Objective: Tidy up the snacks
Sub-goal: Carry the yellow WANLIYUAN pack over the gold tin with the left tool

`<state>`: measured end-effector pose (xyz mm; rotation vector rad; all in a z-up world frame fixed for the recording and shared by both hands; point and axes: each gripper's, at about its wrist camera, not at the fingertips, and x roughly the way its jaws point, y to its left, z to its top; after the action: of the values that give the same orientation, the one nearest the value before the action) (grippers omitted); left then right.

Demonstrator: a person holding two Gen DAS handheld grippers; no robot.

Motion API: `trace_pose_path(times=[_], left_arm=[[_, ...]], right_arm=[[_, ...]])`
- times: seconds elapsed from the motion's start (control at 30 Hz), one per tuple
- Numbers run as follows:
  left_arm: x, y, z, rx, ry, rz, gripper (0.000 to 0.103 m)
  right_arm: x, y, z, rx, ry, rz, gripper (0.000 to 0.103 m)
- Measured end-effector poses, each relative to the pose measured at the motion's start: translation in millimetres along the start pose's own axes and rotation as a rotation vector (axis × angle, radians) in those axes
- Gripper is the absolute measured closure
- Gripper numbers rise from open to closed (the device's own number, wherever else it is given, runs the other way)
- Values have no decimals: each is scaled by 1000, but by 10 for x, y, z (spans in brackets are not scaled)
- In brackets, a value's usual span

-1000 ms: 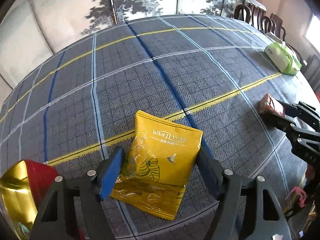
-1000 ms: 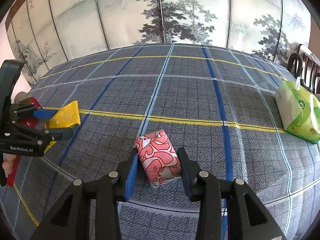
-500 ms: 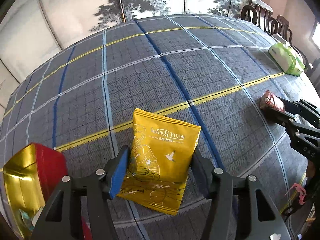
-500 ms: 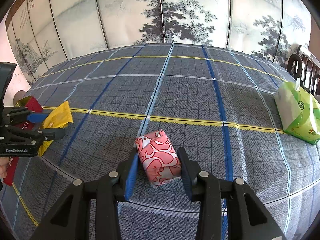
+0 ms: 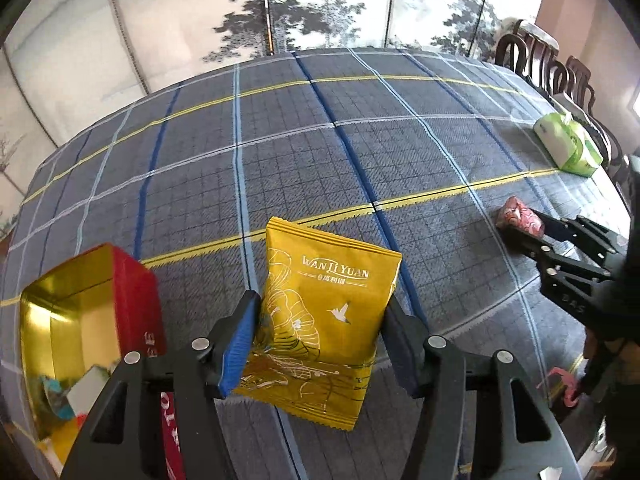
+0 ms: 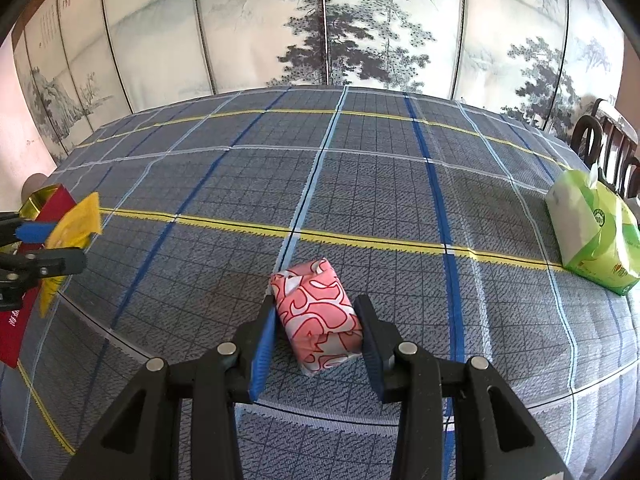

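The left gripper (image 5: 320,344) has its jaws just closed on a yellow pouch (image 5: 324,320), held clear of the desk (image 5: 280,168) near its left edge; an open red box (image 5: 80,320) sits just beside it. The right gripper (image 6: 316,340) clamps a pink packet (image 6: 316,316) resting on the desk near the front edge; apparently mid-carry; next, swing the pouch over the box and release.

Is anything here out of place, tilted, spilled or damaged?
Nothing stands out. The yellow pouch is intact in the left gripper, near the open red box. The pink packet sits whole in the right gripper. The green tissue pack lies apart, not spilled.
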<state>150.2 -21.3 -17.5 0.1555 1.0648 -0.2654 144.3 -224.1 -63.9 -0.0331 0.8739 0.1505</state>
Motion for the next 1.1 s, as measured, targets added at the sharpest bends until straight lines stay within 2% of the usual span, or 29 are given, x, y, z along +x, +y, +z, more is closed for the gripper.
trace_pose_path(times=[0.27,0.5,0.8,1.1], left_arm=[[-304,14,-101,-42,-28,15,48],[-638,195,-219,-128,-67,82,48],[-1003,563,-455,-239,-81,158,48],[-1181,1052,-750,-358,-74,233,48]], right_arm=[[3,38,1,-20,3,-26,65],[2,46,1,-24,4,-33,65],[2,47,1,-25,4,-33,65],[4,48,2,-25,4,-34,65]])
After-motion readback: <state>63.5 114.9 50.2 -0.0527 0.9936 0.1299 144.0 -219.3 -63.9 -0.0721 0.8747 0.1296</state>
